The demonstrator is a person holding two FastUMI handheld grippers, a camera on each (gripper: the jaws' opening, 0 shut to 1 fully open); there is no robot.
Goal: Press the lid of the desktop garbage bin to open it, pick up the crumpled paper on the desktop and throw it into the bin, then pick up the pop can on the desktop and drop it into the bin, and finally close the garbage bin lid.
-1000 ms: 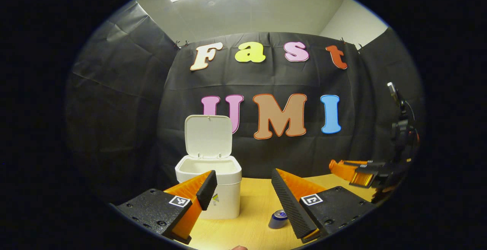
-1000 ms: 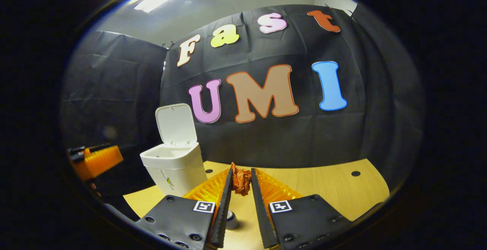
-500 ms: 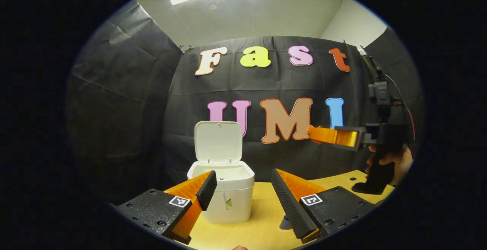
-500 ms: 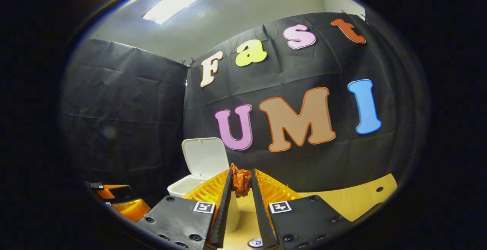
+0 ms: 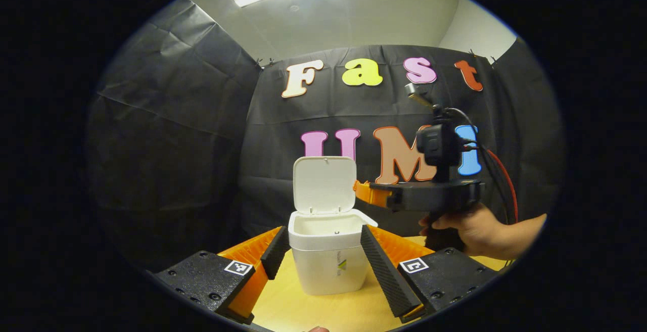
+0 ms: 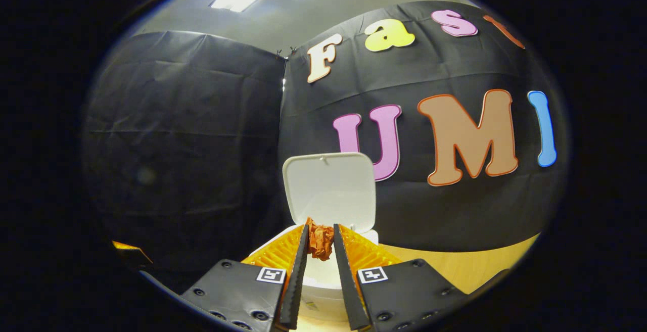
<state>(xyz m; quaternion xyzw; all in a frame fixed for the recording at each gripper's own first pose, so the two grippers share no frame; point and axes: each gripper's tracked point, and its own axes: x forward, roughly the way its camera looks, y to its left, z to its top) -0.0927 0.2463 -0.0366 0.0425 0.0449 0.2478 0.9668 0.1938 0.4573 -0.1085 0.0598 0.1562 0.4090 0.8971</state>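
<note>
White plastic bin (image 5: 328,256), lid (image 5: 325,184) upright, on a wooden table (image 5: 323,312).

Right gripper (image 6: 319,236): jaws nearly closed, both fingers clamping orange crumpled paper (image 6: 320,238) at the tips, held above the bin's open mouth in front of the lid. A hand (image 5: 467,228) holds it. Left gripper (image 5: 323,243): jaws wide apart, holding nothing, the bin framed between its fingers.

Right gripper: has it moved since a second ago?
Yes. In the left gripper view the right gripper, shut on the crumpled paper, rose from the table and swung left, reaching over the open bin.
</note>
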